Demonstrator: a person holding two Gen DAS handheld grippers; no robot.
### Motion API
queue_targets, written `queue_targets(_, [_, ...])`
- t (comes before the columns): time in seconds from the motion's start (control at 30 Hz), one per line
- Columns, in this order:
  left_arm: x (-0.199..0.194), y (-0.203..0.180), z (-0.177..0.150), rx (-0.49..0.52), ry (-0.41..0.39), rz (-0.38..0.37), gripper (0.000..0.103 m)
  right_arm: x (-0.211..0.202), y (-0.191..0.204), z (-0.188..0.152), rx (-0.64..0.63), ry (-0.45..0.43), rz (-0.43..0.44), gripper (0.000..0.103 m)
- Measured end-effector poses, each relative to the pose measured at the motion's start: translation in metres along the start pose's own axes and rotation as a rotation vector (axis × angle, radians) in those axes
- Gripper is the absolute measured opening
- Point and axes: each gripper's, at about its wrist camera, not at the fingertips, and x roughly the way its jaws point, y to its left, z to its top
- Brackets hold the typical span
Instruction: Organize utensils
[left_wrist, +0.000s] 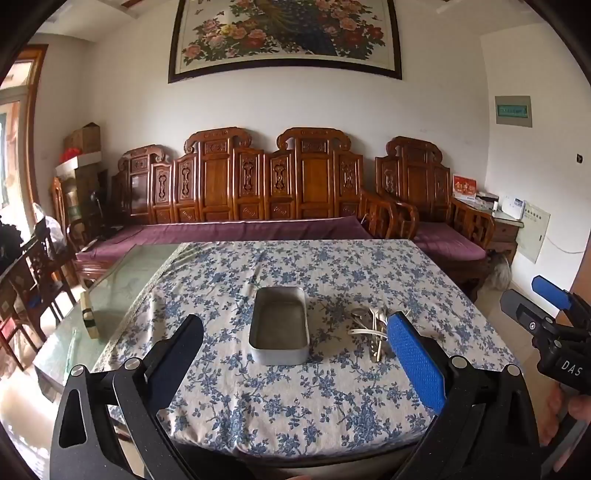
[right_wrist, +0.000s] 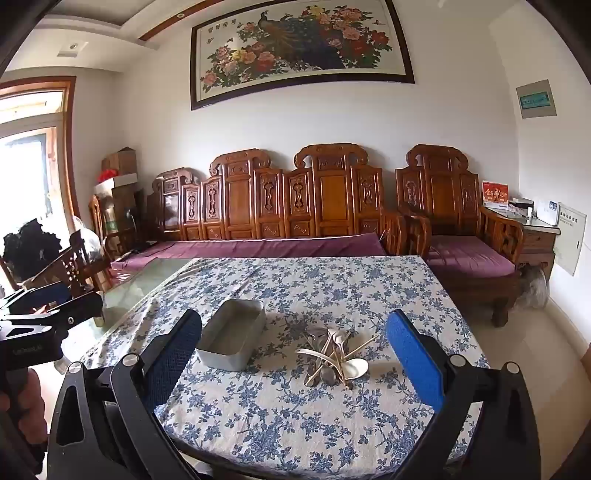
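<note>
An empty grey metal tin stands on the blue-flowered tablecloth. It also shows in the right wrist view. To its right lies a pile of utensils: metal spoons, white plastic spoons and chopsticks, partly hidden behind a blue finger pad in the left wrist view. My left gripper is open and empty, held above the near table edge in front of the tin. My right gripper is open and empty, in front of the pile. Each gripper shows at the edge of the other's view.
Left of the cloth the glass tabletop is bare, with a small wooden brush-like object on it. A carved wooden sofa with purple cushions stands behind the table. Wooden chairs stand at the left.
</note>
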Motion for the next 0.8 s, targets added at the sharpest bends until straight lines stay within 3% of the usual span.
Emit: queue_targets(0.8, [-0.0018, -0.0042, 0.0032, 0.003, -0.004, 0.0, 0.097, -0.0046, 0.0044, 0.0012, -0.007, -0.009, 0.002, 0.101])
